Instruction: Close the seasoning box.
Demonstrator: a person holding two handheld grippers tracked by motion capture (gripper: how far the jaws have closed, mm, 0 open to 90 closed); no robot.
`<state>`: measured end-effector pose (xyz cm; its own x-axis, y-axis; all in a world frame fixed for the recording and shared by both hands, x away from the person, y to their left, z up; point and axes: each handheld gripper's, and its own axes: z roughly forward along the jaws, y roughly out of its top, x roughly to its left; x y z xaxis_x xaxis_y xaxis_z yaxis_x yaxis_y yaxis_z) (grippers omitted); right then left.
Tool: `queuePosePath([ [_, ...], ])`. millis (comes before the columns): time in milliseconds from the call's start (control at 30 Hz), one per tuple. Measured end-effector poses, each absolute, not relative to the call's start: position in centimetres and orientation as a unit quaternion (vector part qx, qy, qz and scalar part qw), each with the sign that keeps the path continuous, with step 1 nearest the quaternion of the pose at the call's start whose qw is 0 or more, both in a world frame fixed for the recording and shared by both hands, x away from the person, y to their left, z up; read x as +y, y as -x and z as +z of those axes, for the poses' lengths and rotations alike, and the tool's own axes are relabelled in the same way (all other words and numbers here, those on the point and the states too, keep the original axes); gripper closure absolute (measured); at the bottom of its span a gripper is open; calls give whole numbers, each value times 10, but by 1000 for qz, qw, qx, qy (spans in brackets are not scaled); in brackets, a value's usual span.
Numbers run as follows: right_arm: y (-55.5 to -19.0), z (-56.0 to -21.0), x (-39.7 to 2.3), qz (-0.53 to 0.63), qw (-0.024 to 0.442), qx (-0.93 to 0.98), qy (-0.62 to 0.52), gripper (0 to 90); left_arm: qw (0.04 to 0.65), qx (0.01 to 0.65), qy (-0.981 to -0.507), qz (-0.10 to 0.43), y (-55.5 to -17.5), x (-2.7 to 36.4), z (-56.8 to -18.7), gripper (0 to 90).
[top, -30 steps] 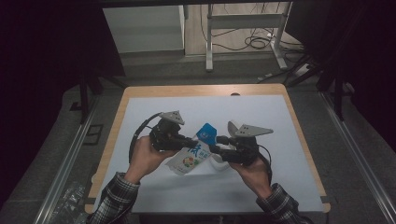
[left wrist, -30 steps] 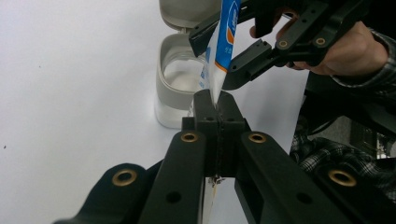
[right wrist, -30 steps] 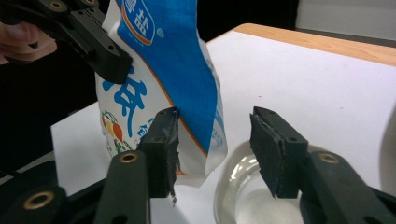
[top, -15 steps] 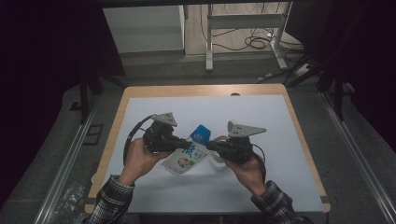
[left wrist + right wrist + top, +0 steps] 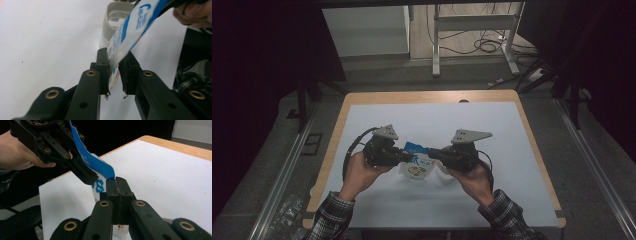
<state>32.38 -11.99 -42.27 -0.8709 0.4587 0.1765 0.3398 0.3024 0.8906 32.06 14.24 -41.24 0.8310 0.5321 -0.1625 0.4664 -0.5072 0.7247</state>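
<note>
Indoors, white table [image 5: 512,150], wooden rim, dim room

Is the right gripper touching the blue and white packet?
Touching. In the right gripper view the right gripper has its jaws pressed together on the packet's blue top edge.

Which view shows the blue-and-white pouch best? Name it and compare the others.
The high view: the pouch shows whole between both tongs. The left gripper view shows its edge side-on; the right gripper view shows a blue strip.
</note>
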Motion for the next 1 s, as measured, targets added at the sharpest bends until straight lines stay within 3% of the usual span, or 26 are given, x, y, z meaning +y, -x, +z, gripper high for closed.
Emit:
queuePosePath([
  [167,-325,-421,-113,529,57,810,-245,899,411,295,-861,53,-321,147,-416,708],
  [400,-327,-418,-103,521,68,815,-242,899,399,310,-859,87,-318,151,-422,476],
  [533,-330,-417,-99,516,81,816,-247,899,381,332,-856,108,-317,155,-432,298],
  [733,-336,-414,-91,512,94,816,-253,898,366,371,-844,127,-313,165,-450,134],
  [1000,-345,-413,-79,509,111,812,-261,898,357,413,-827,133,-305,177,-480,56],
])
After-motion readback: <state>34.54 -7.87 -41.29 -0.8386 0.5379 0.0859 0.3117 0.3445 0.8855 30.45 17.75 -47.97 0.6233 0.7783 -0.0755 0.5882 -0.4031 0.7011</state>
